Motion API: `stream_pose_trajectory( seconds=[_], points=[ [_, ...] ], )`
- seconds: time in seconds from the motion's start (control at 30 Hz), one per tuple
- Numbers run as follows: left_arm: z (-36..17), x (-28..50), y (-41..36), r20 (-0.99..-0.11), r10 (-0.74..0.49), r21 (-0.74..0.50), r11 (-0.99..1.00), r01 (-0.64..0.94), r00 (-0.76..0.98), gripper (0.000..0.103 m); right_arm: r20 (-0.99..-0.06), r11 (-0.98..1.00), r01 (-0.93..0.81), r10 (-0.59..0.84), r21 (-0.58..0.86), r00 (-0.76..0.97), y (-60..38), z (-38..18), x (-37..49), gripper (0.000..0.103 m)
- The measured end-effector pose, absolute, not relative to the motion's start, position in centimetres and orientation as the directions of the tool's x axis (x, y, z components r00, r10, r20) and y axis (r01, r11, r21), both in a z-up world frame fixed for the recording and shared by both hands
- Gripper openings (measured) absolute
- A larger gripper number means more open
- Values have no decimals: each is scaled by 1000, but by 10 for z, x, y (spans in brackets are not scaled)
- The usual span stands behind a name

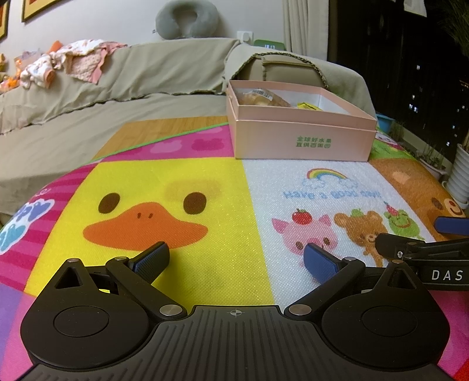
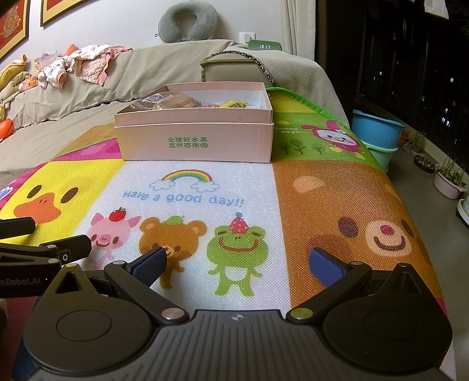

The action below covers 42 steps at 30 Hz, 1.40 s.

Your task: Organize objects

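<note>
A pink cardboard box (image 1: 302,140) with green print stands on the cartoon play mat (image 1: 176,187), far from both grippers; it also shows in the right wrist view (image 2: 196,143). Inside it lie wrapped pastries (image 2: 173,101) and a yellow packet (image 2: 234,104). My left gripper (image 1: 237,259) is open and empty, low over the duck and white panels. My right gripper (image 2: 237,262) is open and empty over the frog picture. Each gripper shows at the edge of the other's view: the right one (image 1: 422,237), the left one (image 2: 44,237).
A sofa under a beige cover (image 1: 117,88) runs behind the mat, with baby clothes (image 1: 67,61) and a grey neck pillow (image 1: 187,17) on it. Blue and green tubs (image 2: 378,132) and plant pots (image 2: 448,181) stand on the floor at right.
</note>
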<state>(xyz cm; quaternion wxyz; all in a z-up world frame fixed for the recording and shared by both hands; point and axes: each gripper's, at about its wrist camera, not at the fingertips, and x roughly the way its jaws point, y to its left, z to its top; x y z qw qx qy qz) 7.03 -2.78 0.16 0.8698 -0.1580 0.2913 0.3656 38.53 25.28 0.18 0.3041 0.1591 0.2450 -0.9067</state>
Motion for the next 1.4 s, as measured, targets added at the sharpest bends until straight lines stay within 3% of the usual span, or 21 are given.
stream_pose_trajectory(
  seconds=[1.4],
  points=[
    [1, 76, -26, -627, 550, -49, 679, -732, 552, 102, -437, -697, 628, -472, -347, -766, 252, 1, 386, 103]
  ],
)
